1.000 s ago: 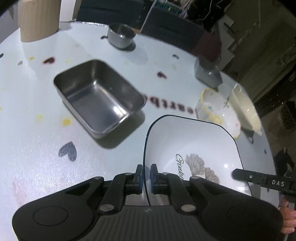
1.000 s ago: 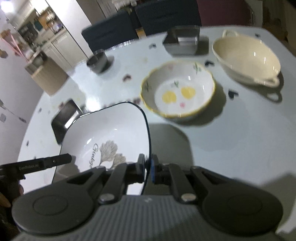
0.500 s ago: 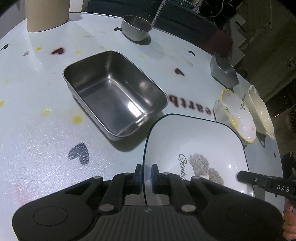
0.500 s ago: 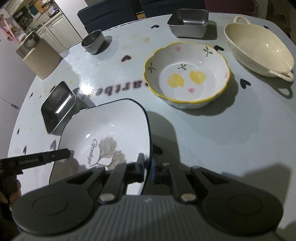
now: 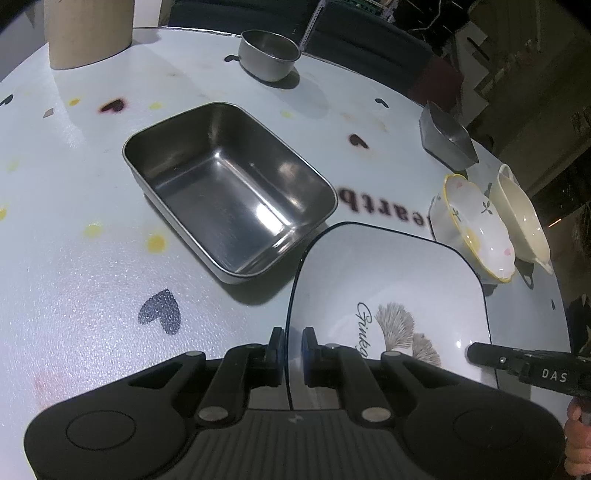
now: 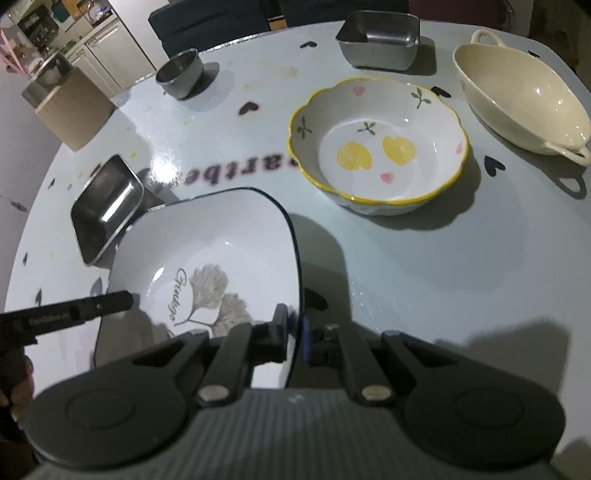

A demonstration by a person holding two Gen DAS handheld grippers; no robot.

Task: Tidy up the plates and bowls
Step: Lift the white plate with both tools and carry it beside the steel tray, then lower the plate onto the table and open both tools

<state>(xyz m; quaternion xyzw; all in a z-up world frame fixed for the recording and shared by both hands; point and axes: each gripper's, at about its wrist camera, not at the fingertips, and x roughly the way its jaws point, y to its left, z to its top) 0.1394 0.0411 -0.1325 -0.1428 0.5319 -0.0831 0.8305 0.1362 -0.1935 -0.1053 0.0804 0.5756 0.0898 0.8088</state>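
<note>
A square white plate [image 5: 388, 288] with a dark rim and a leaf print hangs a little above the table, casting a shadow. My left gripper [image 5: 293, 339] is shut on its left rim. My right gripper [image 6: 295, 332] is shut on the opposite rim of the plate [image 6: 207, 251]. Each view shows the other gripper's finger at the far rim. A scalloped bowl [image 6: 376, 144] with a yellow rim stands beyond the plate, and a cream two-handled bowl [image 6: 517, 99] sits to its right.
A rectangular steel tray [image 5: 229, 192] lies just left of the plate, close to its corner. A round steel bowl [image 5: 267, 53] and a small square steel dish [image 6: 378, 38] stand at the far edge. A wooden block [image 5: 86, 31] sits far left. Chairs stand behind the table [image 6: 424, 266].
Both grippers keep their hold on the plate. The right wrist view has tipped slightly further down onto the table and the blur has gone; the bowls and trays have not moved.
</note>
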